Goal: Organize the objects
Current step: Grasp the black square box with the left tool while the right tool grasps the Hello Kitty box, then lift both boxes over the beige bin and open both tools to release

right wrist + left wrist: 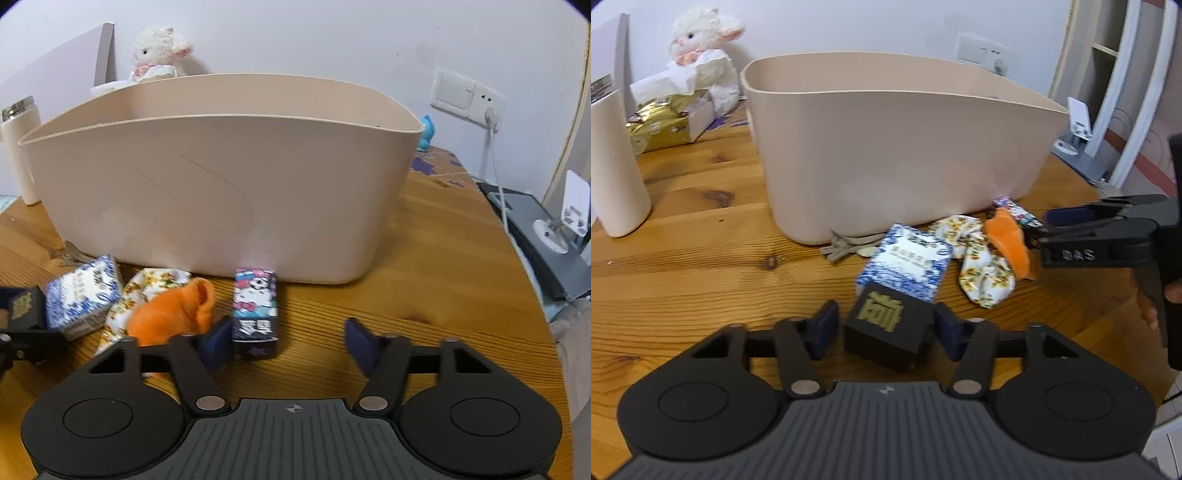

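Note:
A black cube with a gold character (886,332) sits on the wooden table between the fingers of my left gripper (885,330), which is open; a small gap shows beside the left pad. Just beyond it lie a blue-and-white patterned box (905,262), a floral cloth (982,273) and an orange sock (1008,240). The big beige bin (886,147) stands behind them. My right gripper (288,343) is open low over the table, with a cartoon-cat box (255,310) standing just inside its left finger and the orange sock (173,314) outside it.
Grey hair ties (846,245) lie against the bin's base. A white cylinder (617,166), gold packets (661,125) and a plush lamb (701,55) stand at the back left. A phone stand (572,206) and a plugged-in cable (495,177) are at the right table edge.

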Motion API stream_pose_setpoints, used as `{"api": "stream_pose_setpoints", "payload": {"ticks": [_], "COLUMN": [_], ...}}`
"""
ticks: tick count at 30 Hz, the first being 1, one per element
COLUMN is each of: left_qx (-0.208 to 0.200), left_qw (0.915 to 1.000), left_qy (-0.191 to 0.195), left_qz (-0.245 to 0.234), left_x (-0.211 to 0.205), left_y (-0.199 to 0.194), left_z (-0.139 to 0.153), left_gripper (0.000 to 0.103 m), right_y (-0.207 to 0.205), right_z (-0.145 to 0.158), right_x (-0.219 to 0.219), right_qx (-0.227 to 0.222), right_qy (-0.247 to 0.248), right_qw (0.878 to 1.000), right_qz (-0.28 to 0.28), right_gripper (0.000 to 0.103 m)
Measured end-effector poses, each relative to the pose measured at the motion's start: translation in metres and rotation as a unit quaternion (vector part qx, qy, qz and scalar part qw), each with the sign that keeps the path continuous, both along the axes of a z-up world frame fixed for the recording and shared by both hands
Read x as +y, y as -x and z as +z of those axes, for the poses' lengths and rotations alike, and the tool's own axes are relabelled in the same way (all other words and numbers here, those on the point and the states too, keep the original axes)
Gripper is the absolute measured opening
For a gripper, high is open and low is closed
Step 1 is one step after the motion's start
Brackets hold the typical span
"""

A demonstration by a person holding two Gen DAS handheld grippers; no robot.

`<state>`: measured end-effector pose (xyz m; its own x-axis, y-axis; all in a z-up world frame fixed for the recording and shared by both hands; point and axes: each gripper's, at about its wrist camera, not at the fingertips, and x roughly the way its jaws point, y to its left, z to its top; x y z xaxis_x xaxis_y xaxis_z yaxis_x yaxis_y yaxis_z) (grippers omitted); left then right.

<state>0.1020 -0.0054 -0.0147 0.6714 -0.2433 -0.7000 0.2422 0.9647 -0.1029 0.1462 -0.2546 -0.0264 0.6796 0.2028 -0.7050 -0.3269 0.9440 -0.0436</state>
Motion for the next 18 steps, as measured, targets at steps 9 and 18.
{"api": "stream_pose_setpoints", "payload": {"ticks": [9,18], "left_qx": [-0.006,-0.037], "left_qw": [0.9999,0.9993], "left_qy": [-0.004,-0.003], "left_qz": [-0.011,-0.007], "left_x": [0.0,0.01], "left_y": [0.015,0.035], "left_z": [0.006,0.026], "left_gripper": [0.052,0.052], "right_y": [0.016,0.044], "right_z": [0.004,0.034], "right_x": [0.015,-0.001], "right_qx": [0.003,-0.029], "right_qy": [0.003,-0.024], "right_qw": [1.0,0.999], "right_qz": [0.021,0.002], "right_gripper": [0.021,0.021]}}
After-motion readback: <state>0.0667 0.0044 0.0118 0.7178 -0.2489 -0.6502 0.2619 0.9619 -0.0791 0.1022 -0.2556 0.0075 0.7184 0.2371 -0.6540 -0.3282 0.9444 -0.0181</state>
